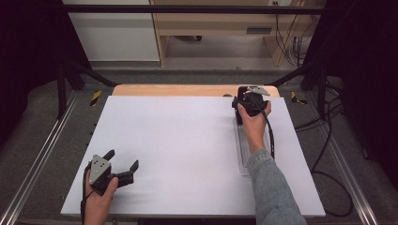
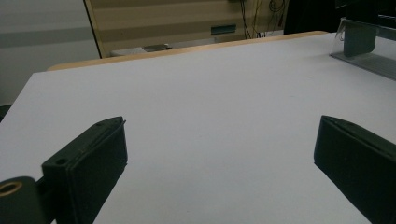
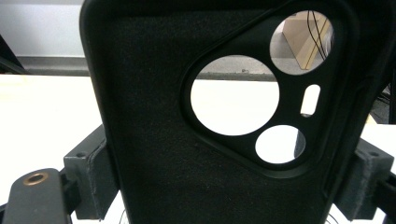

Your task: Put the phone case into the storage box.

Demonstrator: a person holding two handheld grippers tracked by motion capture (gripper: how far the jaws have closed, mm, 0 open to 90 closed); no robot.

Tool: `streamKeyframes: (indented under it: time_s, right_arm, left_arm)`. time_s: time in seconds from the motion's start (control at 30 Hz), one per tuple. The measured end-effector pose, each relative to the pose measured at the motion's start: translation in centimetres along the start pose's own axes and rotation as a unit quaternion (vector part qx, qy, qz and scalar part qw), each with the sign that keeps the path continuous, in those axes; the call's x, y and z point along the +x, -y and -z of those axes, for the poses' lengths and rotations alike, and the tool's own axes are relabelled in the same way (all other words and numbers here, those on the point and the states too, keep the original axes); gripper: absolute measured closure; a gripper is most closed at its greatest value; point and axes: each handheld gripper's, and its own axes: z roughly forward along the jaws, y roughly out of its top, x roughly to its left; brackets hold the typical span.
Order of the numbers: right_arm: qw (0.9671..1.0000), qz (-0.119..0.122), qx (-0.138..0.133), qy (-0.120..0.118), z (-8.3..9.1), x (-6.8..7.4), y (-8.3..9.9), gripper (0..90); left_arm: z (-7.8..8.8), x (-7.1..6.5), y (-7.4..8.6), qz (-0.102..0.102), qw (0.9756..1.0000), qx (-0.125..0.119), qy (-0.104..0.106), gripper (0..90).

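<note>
A black phone case [image 3: 154, 116] with a triangular camera opening and several round cutouts stands upright, its inner side facing the right gripper view. My right gripper [image 3: 229, 179] is shut on it, with one pad on each long edge. In the high view the right gripper [image 1: 249, 99] is at the far right of the white table [image 1: 178, 140], over the far end of a clear plastic tray [image 1: 243, 157]. My left gripper [image 1: 124, 158] rests near the front left of the table. Its jaws stand wide apart with nothing between them, as the left gripper [image 2: 219, 154] view also shows.
The clear tray [image 2: 369, 58] lies lengthwise along the table's right side, partly under the person's right forearm. A wooden strip [image 1: 187, 90] runs along the table's far edge. Black frame struts and cables stand beyond the table on both sides.
</note>
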Motion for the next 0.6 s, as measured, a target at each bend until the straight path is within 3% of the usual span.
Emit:
streamKeyframes:
  time_s: [0.6]
  right_arm:
    - [1.0,-0.005,0.001,-0.002,-0.15,0.03,0.12,12.6]
  left_arm:
    - [0.0,0.03,0.0,-0.001,1.0,0.0,0.0,2.7]
